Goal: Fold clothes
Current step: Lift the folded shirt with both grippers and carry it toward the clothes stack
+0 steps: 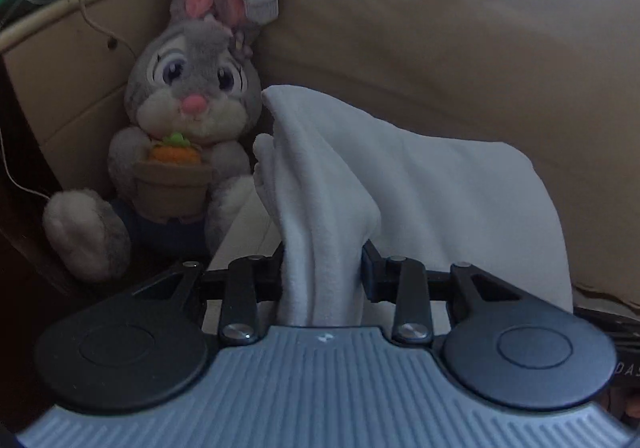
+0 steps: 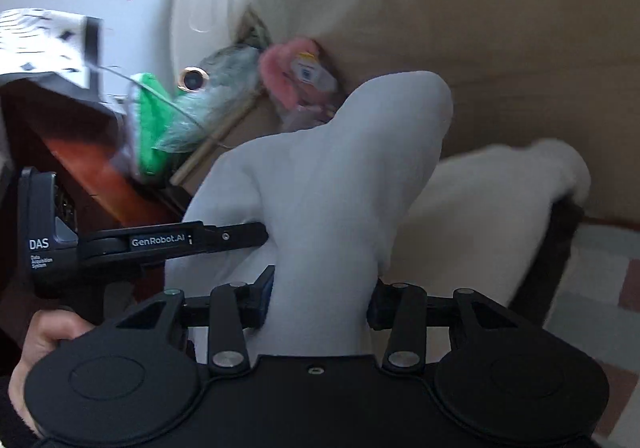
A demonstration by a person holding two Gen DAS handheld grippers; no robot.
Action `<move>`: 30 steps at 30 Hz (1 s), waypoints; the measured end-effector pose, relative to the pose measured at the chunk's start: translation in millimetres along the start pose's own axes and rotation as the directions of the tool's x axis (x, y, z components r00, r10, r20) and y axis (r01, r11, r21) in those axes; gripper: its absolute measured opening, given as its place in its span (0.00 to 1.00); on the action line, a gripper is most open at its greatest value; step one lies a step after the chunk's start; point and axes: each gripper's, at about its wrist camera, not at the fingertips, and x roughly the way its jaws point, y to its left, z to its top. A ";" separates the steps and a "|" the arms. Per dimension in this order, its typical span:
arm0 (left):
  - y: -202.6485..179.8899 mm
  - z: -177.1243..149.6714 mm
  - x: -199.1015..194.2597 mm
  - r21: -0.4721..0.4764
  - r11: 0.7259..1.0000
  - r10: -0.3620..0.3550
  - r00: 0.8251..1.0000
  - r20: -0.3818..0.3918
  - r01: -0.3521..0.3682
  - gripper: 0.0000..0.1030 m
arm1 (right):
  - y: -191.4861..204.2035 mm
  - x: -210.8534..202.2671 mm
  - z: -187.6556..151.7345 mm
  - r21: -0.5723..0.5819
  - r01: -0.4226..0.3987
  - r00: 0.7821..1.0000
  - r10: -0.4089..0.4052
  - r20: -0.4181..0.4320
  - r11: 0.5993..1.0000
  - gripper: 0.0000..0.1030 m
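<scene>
Beige bedding (image 1: 440,28) filled background beyond both my claws. White fleece garment (image 1: 320,208) ran straight ahead from my left claw (image 1: 322,268), jaws clamped on bunched fold; long axis led away from claw, rest draped to its right. My right claw (image 2: 320,300) likewise pinched same cloth (image 2: 328,176), raised off surface. Both equally near. Plush rabbit (image 1: 188,108) sat left of left claw, whole only there; right view alone showed my left hand (image 2: 44,340) on other claw's handle.

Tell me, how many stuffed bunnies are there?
1. The bunny sits at the left, against the tan cushion, beside the white cloth. The right view shows only its pink ear. Others may be hidden.
</scene>
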 end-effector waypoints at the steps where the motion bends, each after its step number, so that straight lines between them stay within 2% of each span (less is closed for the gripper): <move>1: -0.4 -4.7 16.6 0.006 1.000 -0.002 1.000 -0.031 0.002 0.32 | -10.1 7.1 -7.3 0.019 0.041 0.999 -0.040 -0.017 0.999 0.50; 2: -1.5 -13.7 22.2 0.019 0.999 -0.035 0.999 -0.022 0.036 0.32 | -17.8 6.5 -16.6 0.034 0.051 0.999 -0.050 -0.014 0.998 0.52; 5: 1.7 -32.1 24.7 0.062 0.992 -0.116 0.993 0.030 0.115 0.33 | -31.1 -19.8 -43.1 0.070 -0.019 0.999 0.016 0.037 0.997 0.60; 9: 1.6 -29.9 15.7 0.084 0.992 -0.094 0.995 0.044 0.090 0.33 | -33.8 -30.2 -47.7 0.069 -0.082 0.997 0.082 0.003 0.994 0.63; 11: 0.5 -26.2 10.2 0.082 0.994 -0.081 0.995 0.058 0.076 0.31 | -28.1 -31.7 -47.4 0.099 -0.121 0.993 0.120 0.023 0.988 0.63; 12: -0.2 -23.9 8.0 0.083 0.994 -0.075 0.995 0.065 0.069 0.31 | -25.3 -32.4 -47.2 0.114 -0.141 0.990 0.138 0.032 0.983 0.57; 14: -4.4 -17.2 3.2 0.107 0.993 -0.061 0.995 0.081 0.052 0.30 | -19.6 -33.9 -46.9 0.143 -0.181 0.983 0.175 0.053 0.973 0.38; 15: -3.1 -11.4 -1.1 0.114 0.992 -0.063 0.994 0.093 0.052 0.30 | -16.8 -34.6 -46.8 0.157 -0.200 0.979 0.193 0.064 0.967 0.37; 16: 1.2 -5.0 -4.4 0.094 0.992 -0.090 0.990 0.109 0.080 0.30 | -14.0 -35.4 -46.6 0.170 -0.220 0.975 0.210 0.075 0.960 0.37; 18: 17.3 3.7 -5.3 -0.037 0.983 -0.174 0.978 0.111 0.179 0.33 | -8.3 -36.9 -46.3 0.197 -0.260 0.965 0.244 0.098 0.945 0.37; 19: 25.4 6.4 0.9 -0.097 0.974 -0.199 0.977 0.077 0.206 0.33 | -5.1 -34.7 -49.9 0.196 -0.256 0.966 0.244 0.084 0.947 0.37; 20: 27.2 5.2 8.9 -0.102 0.980 -0.167 0.985 0.033 0.169 0.35 | -0.4 -27.8 -57.0 0.171 -0.213 0.977 0.210 0.037 0.962 0.37; 21: 28.9 4.1 17.0 -0.106 0.985 -0.135 0.991 -0.011 0.133 0.37 | 3.8 -21.2 -63.2 0.132 -0.167 0.986 0.168 0.004 0.977 0.39; 22: 30.0 2.7 23.3 -0.103 0.990 -0.103 0.994 -0.046 0.098 0.45 | 6.6 -16.7 -69.2 0.093 -0.133 0.991 0.134 -0.008 0.987 0.42; 23: 27.3 0.0 19.1 -0.073 0.994 -0.078 0.997 -0.024 0.076 0.49 | 6.7 -16.0 -74.1 0.076 -0.120 0.993 0.120 -0.002 0.990 0.47; 24: 24.6 -2.8 14.9 -0.044 0.998 -0.053 0.999 -0.001 0.053 0.49 | 4.1 -19.8 -75.9 0.088 -0.129 0.992 0.128 0.016 0.988 0.54; 26: 20.7 -6.8 1.2 -0.017 1.000 -0.022 0.999 0.046 0.023 0.48 | 1.8 -33.5 -72.2 0.079 -0.134 0.990 0.130 0.052 0.988 0.61; 28: 28.8 -6.5 -16.7 -0.098 0.994 -0.035 0.996 0.080 0.043 0.48 | -0.9 -50.3 -62.7 0.049 -0.121 0.987 0.115 0.111 0.991 0.63; 30: 40.2 -7.4 -37.2 -0.197 0.974 -0.084 0.987 0.134 0.110 0.45 | -7.1 -61.6 -45.5 0.049 -0.110 0.980 0.100 0.172 0.993 0.74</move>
